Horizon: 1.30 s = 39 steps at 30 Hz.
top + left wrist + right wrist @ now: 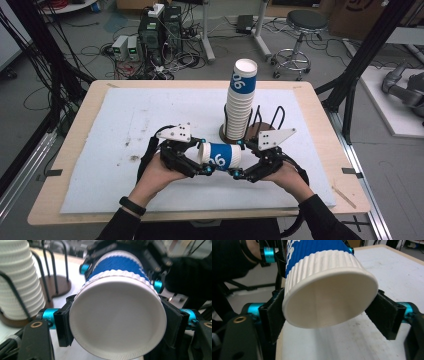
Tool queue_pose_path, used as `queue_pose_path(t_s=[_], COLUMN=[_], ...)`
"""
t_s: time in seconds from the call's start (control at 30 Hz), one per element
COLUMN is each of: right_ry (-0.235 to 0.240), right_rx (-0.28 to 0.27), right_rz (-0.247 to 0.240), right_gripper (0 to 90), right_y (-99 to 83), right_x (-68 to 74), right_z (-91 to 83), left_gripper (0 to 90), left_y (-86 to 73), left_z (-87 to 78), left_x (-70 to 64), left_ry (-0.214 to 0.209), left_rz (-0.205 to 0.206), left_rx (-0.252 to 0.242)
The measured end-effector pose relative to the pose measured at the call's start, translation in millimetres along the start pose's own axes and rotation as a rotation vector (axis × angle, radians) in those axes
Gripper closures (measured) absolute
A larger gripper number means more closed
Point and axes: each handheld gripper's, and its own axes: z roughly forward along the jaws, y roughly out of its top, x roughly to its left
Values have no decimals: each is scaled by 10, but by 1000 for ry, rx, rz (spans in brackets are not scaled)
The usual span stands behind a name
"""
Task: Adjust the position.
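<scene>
Both my left hand-held gripper (pixel 207 169) and right hand-held gripper (pixel 235 172) clamp one paper cup (pixel 220 155); uneven pulling could crush it.

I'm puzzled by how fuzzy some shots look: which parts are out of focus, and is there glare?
Left gripper view: the cup is soft, its end pale and washed out, the stack blurred. Right gripper view: the cup's rim is soft, the mat hazy. High view: evenly lit, no glare.
</scene>
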Motion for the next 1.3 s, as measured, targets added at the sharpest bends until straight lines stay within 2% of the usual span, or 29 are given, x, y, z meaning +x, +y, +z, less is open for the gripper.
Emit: queue_pose_path(t_s=[0.13, 0.2, 0.33, 0.47, 0.57, 0.63, 0.73, 0.77, 0.83, 0.93, 1.0, 1.07, 1.17, 1.2, 1.23, 1.27, 1.3], right_ry=[-16, -18, -18, 0, 5, 16, 24, 31, 35, 34, 37, 28, 32, 30, 27, 22, 22], right_rx=[61, 66, 6, -57, -95, -110, -122, -125, -126, -102, -81, -69, -54, -45, -28, -10, 17], right_rz=[-31, -42, -32, 18, 64, 75, 83, 90, 74, 62, 50, 31, 28, 21, 11, -1, -7], right_gripper=[219, 198, 174, 171, 147, 146, 146, 147, 171, 191, 205, 212, 223, 224, 224, 223, 223], right_y=[34, 40, 57, 61, 47, 44, 52, 53, 59, 56, 54, 60, 59, 59, 62, 65, 70], right_x=[38, 38, 23, -3, -23, -26, -10, -7, 6, 6, 5, 3, -1, 0, 5, 10, 19], right_z=[-2, -10, -47, -121, -145, -137, -96, -87, -64, -68, -75, -82, -96, -100, -98, -92, -92], left_gripper=[263, 275, 285, 287, 287, 287, 286, 285, 283, 283, 275, 257, 244, 240, 227, 215, 214], left_y=[-7, -16, -51, -92, -102, -108, -110, -112, -117, -116, -100, -77, -57, -29, -29, -3, 9], left_z=[14, 7, -21, -56, -74, -71, -49, -30, -5, 5, 24, 25, 29, 37, 37, 38, 41], left_x=[0, 9, 38, 59, 66, 71, 61, 57, 51, 46, 41, 27, 13, -9, -9, -23, -34], left_ry=[-6, -26, -48, -55, -56, -68, -73, -77, -76, -77, -69, -55, -48, -24, -24, -14, -8], left_rz=[14, 25, 33, 38, 46, 46, 57, 56, 60, 51, 31, 48, 53, 66, 66, 82, 97], left_rx=[29, 12, -68, -154, -194, -216, -223, -218, -195, -168, -105, -54, -31, 11, 11, 53, 70])
